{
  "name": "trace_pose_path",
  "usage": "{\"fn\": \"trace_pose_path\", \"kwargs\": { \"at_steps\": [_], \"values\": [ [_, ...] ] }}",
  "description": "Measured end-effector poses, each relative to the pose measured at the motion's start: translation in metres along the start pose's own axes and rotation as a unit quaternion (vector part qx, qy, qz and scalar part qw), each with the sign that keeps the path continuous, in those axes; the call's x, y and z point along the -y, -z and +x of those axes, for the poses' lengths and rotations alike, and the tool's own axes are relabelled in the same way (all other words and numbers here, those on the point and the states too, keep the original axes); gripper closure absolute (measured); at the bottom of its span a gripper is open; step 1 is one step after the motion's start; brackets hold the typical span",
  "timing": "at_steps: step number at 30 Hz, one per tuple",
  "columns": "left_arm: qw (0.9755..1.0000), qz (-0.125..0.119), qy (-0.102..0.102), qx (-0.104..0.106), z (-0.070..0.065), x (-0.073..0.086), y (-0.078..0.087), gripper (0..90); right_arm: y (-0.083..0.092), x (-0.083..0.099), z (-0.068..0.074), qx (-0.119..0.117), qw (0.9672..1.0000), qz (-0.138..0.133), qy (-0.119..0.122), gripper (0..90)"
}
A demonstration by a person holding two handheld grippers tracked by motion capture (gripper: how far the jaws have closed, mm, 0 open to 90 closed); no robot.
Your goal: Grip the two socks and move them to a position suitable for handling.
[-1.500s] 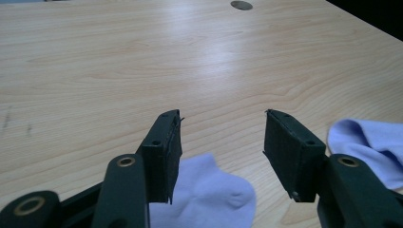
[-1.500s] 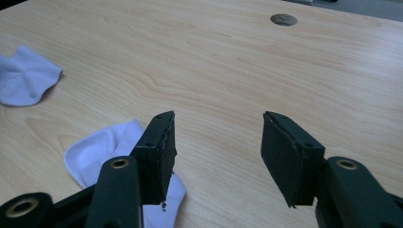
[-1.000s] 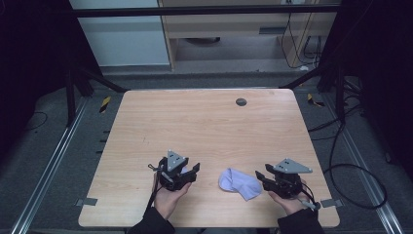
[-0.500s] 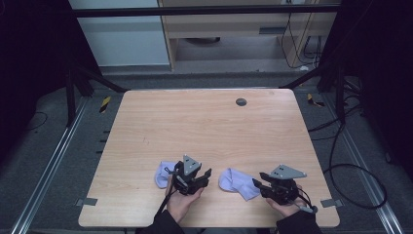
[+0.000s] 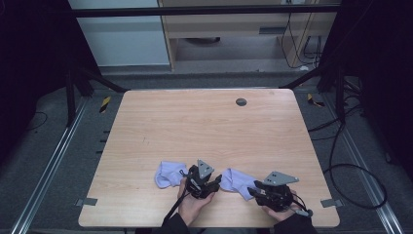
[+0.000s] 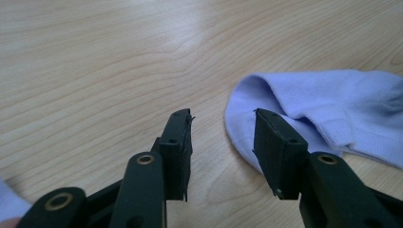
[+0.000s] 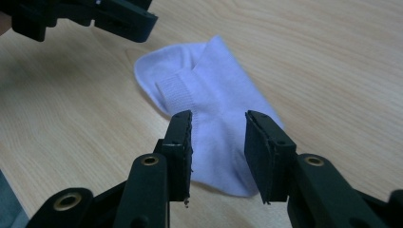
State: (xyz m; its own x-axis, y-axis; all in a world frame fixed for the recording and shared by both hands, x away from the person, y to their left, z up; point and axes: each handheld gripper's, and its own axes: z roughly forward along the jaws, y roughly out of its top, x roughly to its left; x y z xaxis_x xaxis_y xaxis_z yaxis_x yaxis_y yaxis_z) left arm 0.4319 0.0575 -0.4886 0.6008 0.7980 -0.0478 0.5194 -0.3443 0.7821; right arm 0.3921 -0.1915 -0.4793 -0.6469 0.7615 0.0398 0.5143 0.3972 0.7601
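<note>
On the table [image 5: 204, 126], near its six o'clock edge, two socks lie apart; the left sock [image 5: 169, 174] sits at nine o'clock of the left gripper [image 5: 213, 183], just beside it; the right sock [image 5: 237, 182] lies between the two grippers, at three o'clock of the left one and ten o'clock of the right gripper [image 5: 257, 190]; a small round disc [image 5: 241, 102] lies well apart, toward twelve o'clock.

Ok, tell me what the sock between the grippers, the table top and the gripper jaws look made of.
Sock: soft knit fabric, pale lavender-white, matte; its cuff shows ribbing.
Table top: wood or wood-look laminate, with printed-looking grain and a slight sheen.
Gripper jaws: black, matte, probably plastic, with brass-coloured rivets.
</note>
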Motion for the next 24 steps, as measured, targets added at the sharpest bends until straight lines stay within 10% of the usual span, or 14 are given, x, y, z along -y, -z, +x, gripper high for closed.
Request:
{"fn": "trace_pose_path", "kwargs": {
  "at_steps": [16,24],
  "values": [
    [0.9997,0.025,-0.007,-0.001,-0.009,0.006,-0.017,61.8,-0.017,0.005,0.01,-0.025,0.9985,0.044,0.022,64.2],
    [0.9996,0.025,-0.011,0.006,-0.01,0.006,-0.018,75.9,-0.021,0.004,0.011,-0.029,0.9976,0.059,0.022,79.7]
  ]
}}
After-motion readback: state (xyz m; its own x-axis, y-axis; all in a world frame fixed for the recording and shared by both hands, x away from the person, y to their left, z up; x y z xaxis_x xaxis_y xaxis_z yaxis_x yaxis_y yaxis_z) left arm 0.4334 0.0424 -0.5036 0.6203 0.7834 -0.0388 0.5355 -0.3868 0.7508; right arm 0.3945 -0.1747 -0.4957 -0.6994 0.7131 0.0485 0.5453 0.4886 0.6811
